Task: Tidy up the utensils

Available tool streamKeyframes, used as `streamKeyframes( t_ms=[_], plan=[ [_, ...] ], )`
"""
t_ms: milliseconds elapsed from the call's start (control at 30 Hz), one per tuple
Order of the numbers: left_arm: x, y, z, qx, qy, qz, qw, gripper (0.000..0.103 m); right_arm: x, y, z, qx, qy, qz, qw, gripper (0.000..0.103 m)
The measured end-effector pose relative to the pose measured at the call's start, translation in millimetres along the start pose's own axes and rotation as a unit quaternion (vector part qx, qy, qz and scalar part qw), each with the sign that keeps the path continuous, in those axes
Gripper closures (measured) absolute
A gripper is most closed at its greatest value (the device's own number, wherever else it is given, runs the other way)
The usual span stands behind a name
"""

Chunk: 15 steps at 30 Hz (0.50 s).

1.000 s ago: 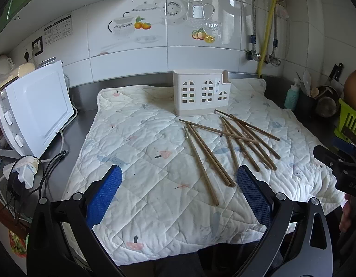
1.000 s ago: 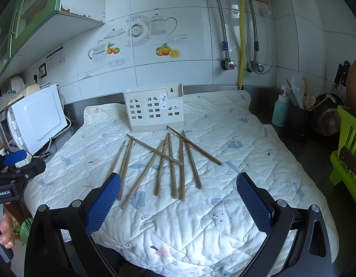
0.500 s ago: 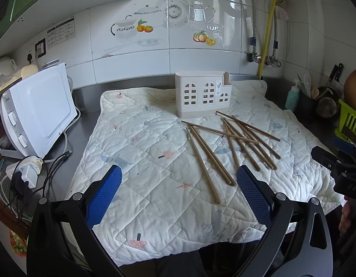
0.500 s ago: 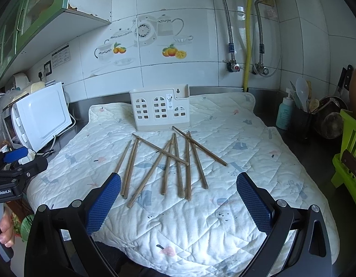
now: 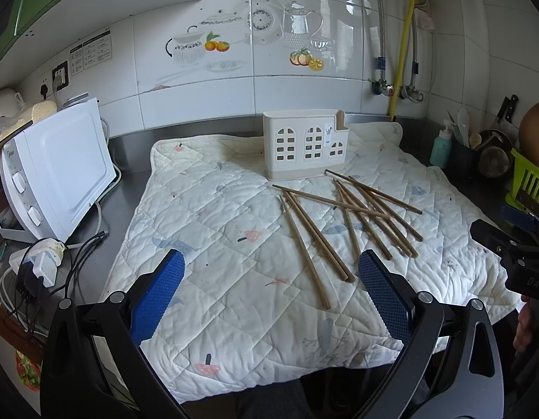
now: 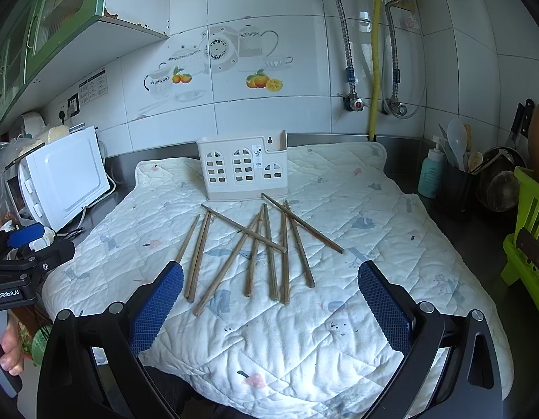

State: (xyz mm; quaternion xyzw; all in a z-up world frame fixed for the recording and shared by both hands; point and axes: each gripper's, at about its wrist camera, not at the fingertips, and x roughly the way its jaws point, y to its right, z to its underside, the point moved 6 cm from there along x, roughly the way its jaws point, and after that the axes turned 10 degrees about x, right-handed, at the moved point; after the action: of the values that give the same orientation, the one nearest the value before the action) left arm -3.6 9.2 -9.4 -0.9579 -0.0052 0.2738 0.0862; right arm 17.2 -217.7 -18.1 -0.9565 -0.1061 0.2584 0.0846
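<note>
Both grippers, left [image 5: 271,291] and right [image 6: 270,295], are held wide open and empty, short of the chopsticks [image 6: 266,248] scattered before the holder [image 6: 243,169], presumably awaiting pickup.

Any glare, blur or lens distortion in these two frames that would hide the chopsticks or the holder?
Left wrist view: sharp, daylight glare only on the wall tiles; chopsticks and white holder read clearly. Right wrist view: equally sharp, soft shadows on the quilted mat. Both views: strong fisheye bending, dark corners.
</note>
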Motion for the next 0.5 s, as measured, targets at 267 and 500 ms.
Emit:
streamKeyframes(
  t_ms=[267, 500],
  plan=[
    [-0.2, 1.1, -0.8, 0.0, 0.0, -0.001, 1.0, 0.005, -0.7, 0.5, -0.1, 0.0, 0.001, 0.002, 1.0, 0.006],
    [3.3, 2.9, -3.5, -0.002, 0.0, 0.006, 1.0, 0.005, 0.8, 2.2, -0.3, 0.002, -0.001, 0.001, 1.0, 0.006]
  ],
)
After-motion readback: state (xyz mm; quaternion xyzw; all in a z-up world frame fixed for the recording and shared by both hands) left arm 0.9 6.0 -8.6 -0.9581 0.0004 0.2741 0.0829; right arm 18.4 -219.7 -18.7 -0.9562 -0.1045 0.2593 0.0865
